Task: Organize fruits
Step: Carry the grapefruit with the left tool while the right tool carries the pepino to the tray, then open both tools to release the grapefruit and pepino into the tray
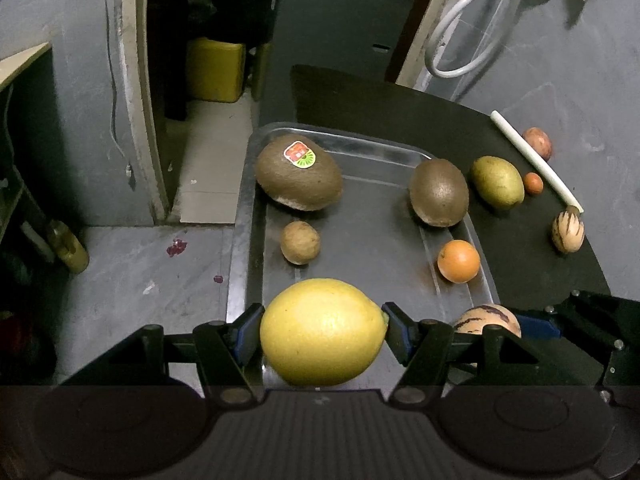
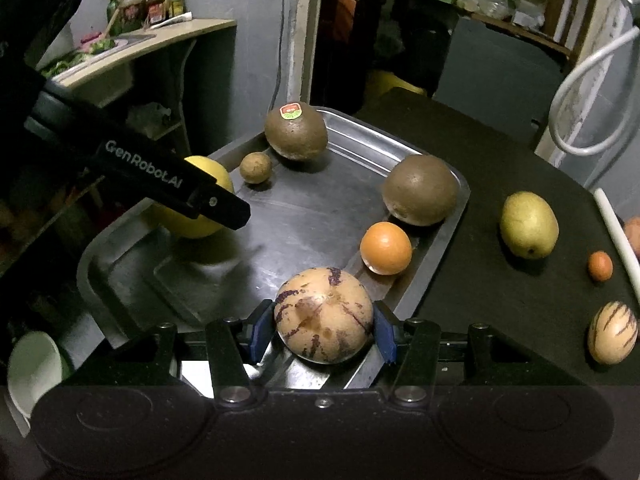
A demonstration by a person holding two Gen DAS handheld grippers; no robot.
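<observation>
1. Nearest the left wrist lens: a large yellow lemon (image 1: 323,332), pinched between the blue pads of the left gripper (image 1: 323,334), jaws clamped on its two ends.
2. Held over the near end of the metal tray (image 1: 360,148), at its left side; contact with the tray floor cannot be told.
3. Nearest the right wrist lens: a cream melon with purple stripes (image 2: 324,314), clamped between the blue pads of the right gripper (image 2: 324,330), low over the tray's near right edge.
4. Inside the tray: a big brown kiwi with a sticker (image 1: 298,172) at the far left corner, a small brown round fruit (image 1: 300,242) just in front of it, a second brown kiwi (image 1: 439,192) against the right rim, an orange (image 1: 458,261) near that rim, closer to the camera.
5. Outside the tray, on the black table (image 1: 520,256): a green-yellow pear (image 1: 497,182) just beside the right rim, a tiny orange fruit (image 1: 533,183) beyond it, a second striped melon (image 1: 567,232) near the table edge, a reddish fruit (image 1: 537,143) farther back.
6. Along the table's right edge: a white stick (image 1: 536,160), lying slantwise between the reddish fruit and the other fruits.
</observation>
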